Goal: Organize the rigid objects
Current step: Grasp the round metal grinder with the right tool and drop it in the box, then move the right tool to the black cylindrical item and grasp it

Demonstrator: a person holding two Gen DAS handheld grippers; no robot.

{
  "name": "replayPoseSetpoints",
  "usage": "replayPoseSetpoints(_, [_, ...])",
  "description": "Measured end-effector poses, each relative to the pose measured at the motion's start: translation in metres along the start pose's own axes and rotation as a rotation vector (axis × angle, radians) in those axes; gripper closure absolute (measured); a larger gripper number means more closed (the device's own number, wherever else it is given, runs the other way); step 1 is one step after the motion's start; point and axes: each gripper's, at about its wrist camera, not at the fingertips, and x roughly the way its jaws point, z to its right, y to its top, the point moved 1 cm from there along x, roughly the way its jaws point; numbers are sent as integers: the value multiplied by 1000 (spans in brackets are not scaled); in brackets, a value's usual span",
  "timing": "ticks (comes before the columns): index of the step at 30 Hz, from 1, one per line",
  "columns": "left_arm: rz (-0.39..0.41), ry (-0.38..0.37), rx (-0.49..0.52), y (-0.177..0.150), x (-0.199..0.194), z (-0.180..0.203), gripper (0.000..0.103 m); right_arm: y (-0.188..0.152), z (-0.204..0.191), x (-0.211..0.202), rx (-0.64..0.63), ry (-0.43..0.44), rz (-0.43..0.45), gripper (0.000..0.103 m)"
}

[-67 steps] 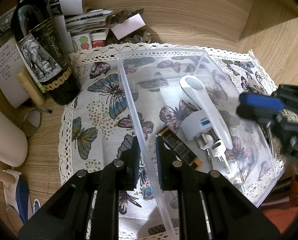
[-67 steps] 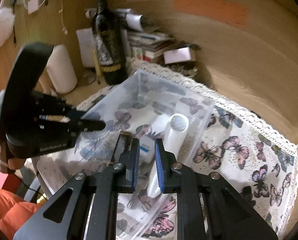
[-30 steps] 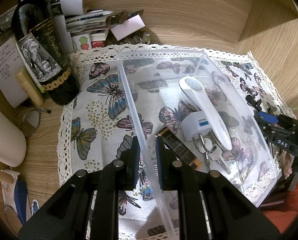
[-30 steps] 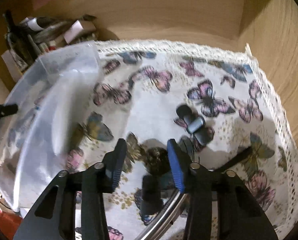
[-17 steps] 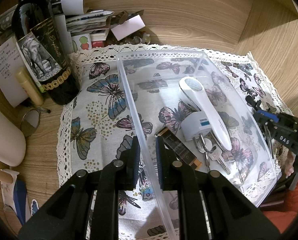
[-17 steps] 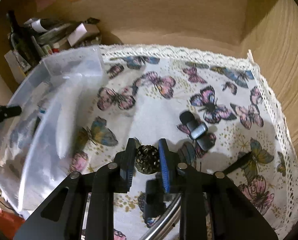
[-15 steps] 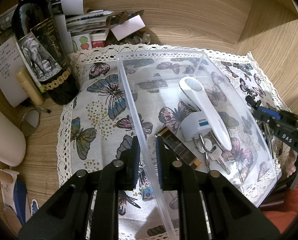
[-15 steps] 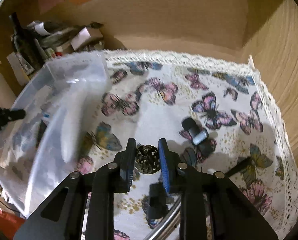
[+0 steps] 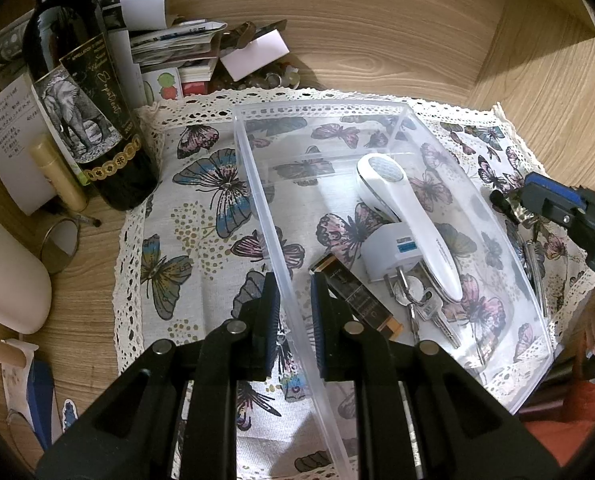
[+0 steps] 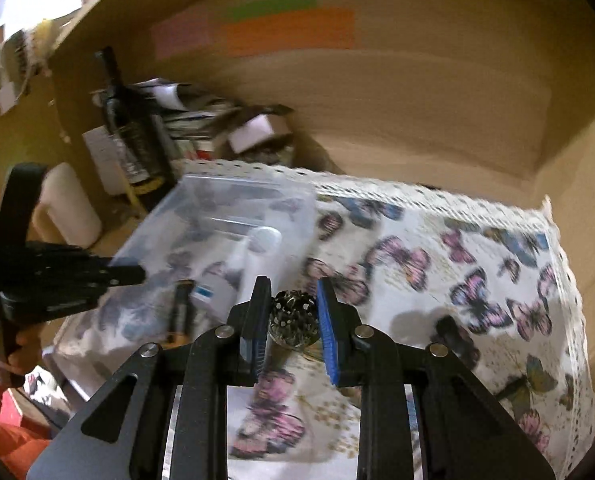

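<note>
A clear plastic bin [image 9: 257, 184] stands on a butterfly cloth [image 9: 201, 216]. My left gripper [image 9: 293, 300] is shut on the bin's left wall. Inside lie a white handheld device [image 9: 409, 216], a white plug adapter [image 9: 393, 252], keys [image 9: 421, 308] and a black and gold box [image 9: 357, 304]. My right gripper [image 10: 291, 312] is shut on a round perforated metal piece [image 10: 291, 318], lifted above the cloth just right of the bin [image 10: 233, 216]. That gripper also shows at the right edge of the left wrist view [image 9: 537, 200].
A wine bottle [image 9: 85, 120], a paper stack [image 9: 169, 48], a small round mirror [image 9: 59, 244] and a white cylinder [image 9: 5, 280] stand left of the cloth. A small dark object [image 10: 453, 336] lies on the cloth right of the bin. Wooden walls close the back and right.
My right gripper swung from the bin to the cloth, opened, closed on the round metal piece, and has lifted it and turned back toward the bin. The left gripper has not moved.
</note>
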Motion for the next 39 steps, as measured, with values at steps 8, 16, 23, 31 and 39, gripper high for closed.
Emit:
replayPoseSetpoints(8, [2,-7,-3,0,0,-1,89,11,-32,20,-109,75,-44,82])
replayPoseSetpoints(16, [6,-18,-3,0,1,-2,89,2,-47,44,-151,134,-151,82])
replayPoseSetpoints(23, [6,-17,-3,0,1,-2,88,-2,-51,54,-166,137,-193,81])
replayPoseSetpoints(31, [6,-17,-2,0,1,-2,88,1,-38,50,-97,131,-177,81])
replayPoseSetpoints(39, [6,-16,-2,0,1,-2,88,13,-12,23,-56,40,-84,79])
